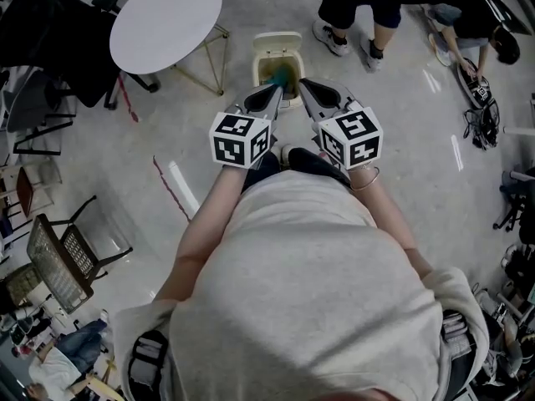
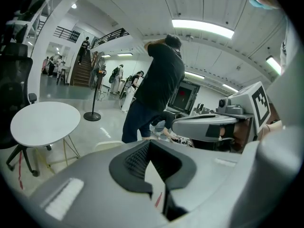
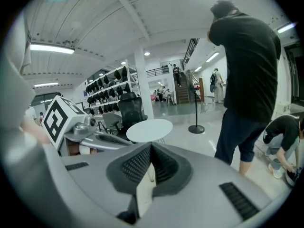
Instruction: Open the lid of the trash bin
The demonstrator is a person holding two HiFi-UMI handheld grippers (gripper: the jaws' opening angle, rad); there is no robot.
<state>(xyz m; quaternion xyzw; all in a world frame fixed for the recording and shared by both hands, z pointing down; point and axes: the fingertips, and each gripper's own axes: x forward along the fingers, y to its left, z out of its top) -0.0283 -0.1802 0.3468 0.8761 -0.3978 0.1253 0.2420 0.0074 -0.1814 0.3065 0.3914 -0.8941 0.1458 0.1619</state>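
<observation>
Standing on the pale floor straight ahead of the person, the trash bin (image 1: 261,63) is seen from above. Its lid (image 1: 278,40) appears to be tipped back at the far side, and something teal-green (image 1: 281,75) is exposed in the opening. The bin's near rim is partly covered in the head view by the tips of both grippers, which are held side by side above it.

The left gripper (image 1: 272,92) (image 2: 150,144) is closed tip to tip. Nothing is held, and only a sliver of floor is seen between its pads. The right gripper (image 1: 308,86) (image 3: 151,148) is likewise closed and empty. Each is also caught from the side in the other's view.

A round white table (image 1: 167,19) (image 2: 45,122) (image 3: 149,129) is placed to the left of the bin, near it but apart. A black office chair (image 1: 50,40) is set beyond the table. A wire-mesh chair (image 1: 63,257) is seen further left, and a red tape line (image 1: 171,189) is laid on the floor between it and the person.

Close behind the bin a standing person in dark clothes (image 1: 359,7) (image 2: 156,84) (image 3: 247,75) is seen. A crouching person (image 1: 472,27) (image 3: 285,132) is bent over to the right. A stanchion post (image 2: 92,115) (image 3: 196,127) is seen in the background.
</observation>
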